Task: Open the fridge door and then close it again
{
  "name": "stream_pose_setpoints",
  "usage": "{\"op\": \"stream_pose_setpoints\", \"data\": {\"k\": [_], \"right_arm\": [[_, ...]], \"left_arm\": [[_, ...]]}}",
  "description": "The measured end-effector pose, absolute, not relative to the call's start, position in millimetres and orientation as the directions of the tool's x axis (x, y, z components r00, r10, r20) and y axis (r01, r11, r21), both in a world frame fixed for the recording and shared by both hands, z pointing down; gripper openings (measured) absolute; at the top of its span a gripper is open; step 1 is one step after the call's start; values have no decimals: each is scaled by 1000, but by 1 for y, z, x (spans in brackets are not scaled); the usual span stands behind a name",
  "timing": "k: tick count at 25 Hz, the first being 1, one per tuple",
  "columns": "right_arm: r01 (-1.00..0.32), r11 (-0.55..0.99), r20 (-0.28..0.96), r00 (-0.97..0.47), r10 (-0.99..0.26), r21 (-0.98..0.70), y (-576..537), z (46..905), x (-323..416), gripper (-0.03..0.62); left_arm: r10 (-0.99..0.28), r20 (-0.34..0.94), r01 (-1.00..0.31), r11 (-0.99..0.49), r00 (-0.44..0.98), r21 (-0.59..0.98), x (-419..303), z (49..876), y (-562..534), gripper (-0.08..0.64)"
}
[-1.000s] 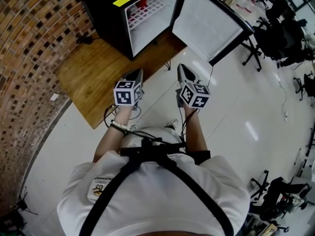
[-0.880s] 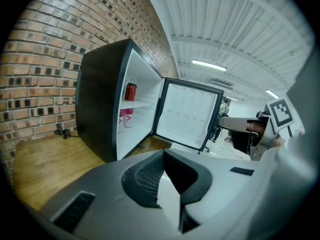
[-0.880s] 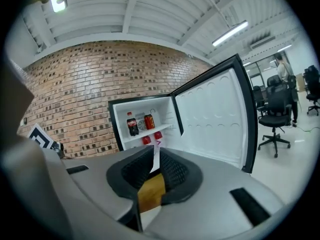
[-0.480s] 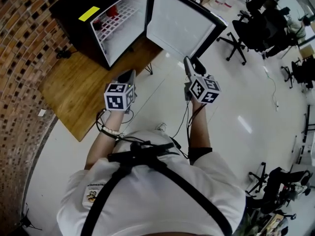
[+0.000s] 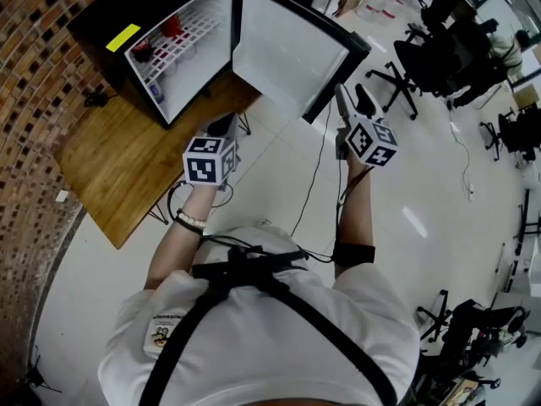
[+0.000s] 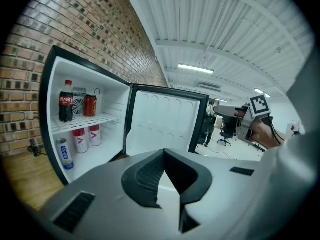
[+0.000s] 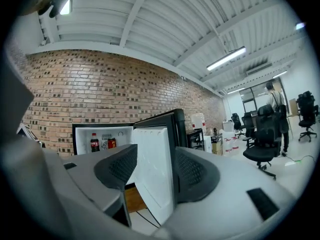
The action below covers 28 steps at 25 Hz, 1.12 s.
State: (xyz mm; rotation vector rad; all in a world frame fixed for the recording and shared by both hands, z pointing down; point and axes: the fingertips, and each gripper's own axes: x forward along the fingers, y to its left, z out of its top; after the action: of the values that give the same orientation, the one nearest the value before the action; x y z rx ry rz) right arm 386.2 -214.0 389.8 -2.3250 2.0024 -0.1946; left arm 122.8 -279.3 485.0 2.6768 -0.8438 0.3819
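The small black fridge (image 5: 127, 11) stands with its door (image 5: 292, 57) swung wide open, white inside face showing. In the left gripper view the lit shelves (image 6: 85, 121) hold a cola bottle (image 6: 66, 101) and cans. My left gripper (image 5: 224, 127) (image 6: 165, 176) is shut on nothing and points at the open cabinet from a short way off. My right gripper (image 5: 351, 98) (image 7: 156, 166) hangs by the door's free edge; its jaws have just been opening and stand open. The door (image 7: 150, 144) shows in line with the gap but lies ahead, with nothing between the pads.
The fridge sits on a low wooden platform (image 5: 118, 159) against a brick wall (image 5: 38, 74). Office chairs (image 5: 423, 57) stand to the right on the glossy white floor. Cables (image 5: 317, 172) trail from the grippers. A person stands far off among the chairs (image 7: 277, 116).
Both grippers have moved forward towards the fridge. The right one went further, out to the door's free edge, and its jaws opened. The door keeps the same wide angle.
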Motion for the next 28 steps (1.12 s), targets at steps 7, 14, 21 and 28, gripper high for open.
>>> {"op": "stream_pose_setpoints", "data": {"k": [7,14,21,28], "right_arm": [[-986,-103,92,91,-992,-132,-241,403,428,293],[-993,-38,127,23,-992,-112,-268,408,450,342],[-992,40,128,-56,-990,-124,-286,407,450,333],[-992,38,119,-52,-991,-121,-284,407,441,264]], "left_arm": [[-544,322,-617,-762,775,199,171,475,-282,2],[-579,319,-651,-731,751,205,191,475,-288,2],[-602,333,-679,-706,726,203,193,481,-292,2],[-619,347,-698,-690,705,188,174,486,-291,2]]}}
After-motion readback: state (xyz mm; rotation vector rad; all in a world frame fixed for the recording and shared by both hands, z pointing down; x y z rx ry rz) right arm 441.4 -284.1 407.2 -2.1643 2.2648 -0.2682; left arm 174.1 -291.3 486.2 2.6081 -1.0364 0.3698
